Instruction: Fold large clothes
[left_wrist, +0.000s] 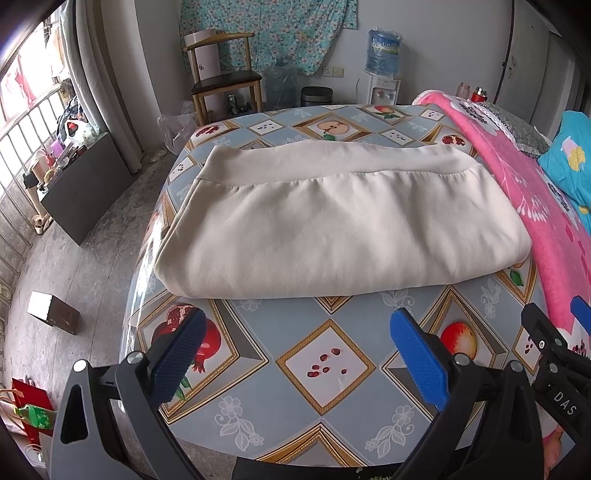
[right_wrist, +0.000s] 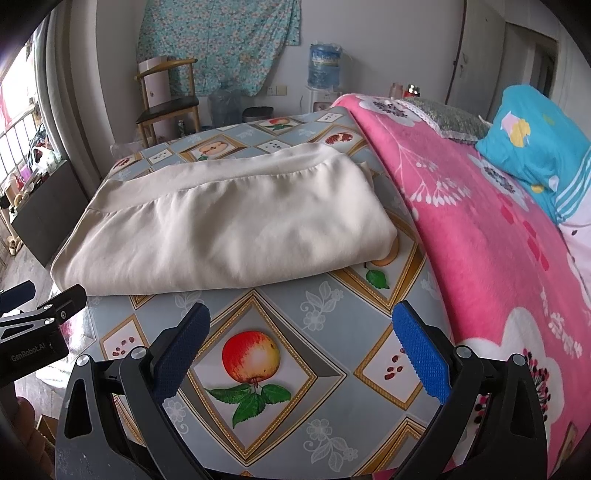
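Note:
A cream garment (left_wrist: 332, 221) lies folded into a thick rectangle on the fruit-patterned tablecloth (left_wrist: 325, 365), its ribbed hem band toward the far side. It also shows in the right wrist view (right_wrist: 229, 225). My left gripper (left_wrist: 295, 328) is open and empty, held above the cloth just short of the garment's near edge. My right gripper (right_wrist: 301, 325) is open and empty, beside the left one and short of the garment's near right corner. The right gripper's body (left_wrist: 554, 354) shows at the left wrist view's right edge.
A pink floral blanket (right_wrist: 480, 240) covers the bed on the right, with a blue pillow (right_wrist: 535, 147) on it. A wooden chair (left_wrist: 225, 77), water dispenser (left_wrist: 382, 70) and bin (left_wrist: 316, 96) stand by the far wall. A box (left_wrist: 53, 312) lies on the floor at left.

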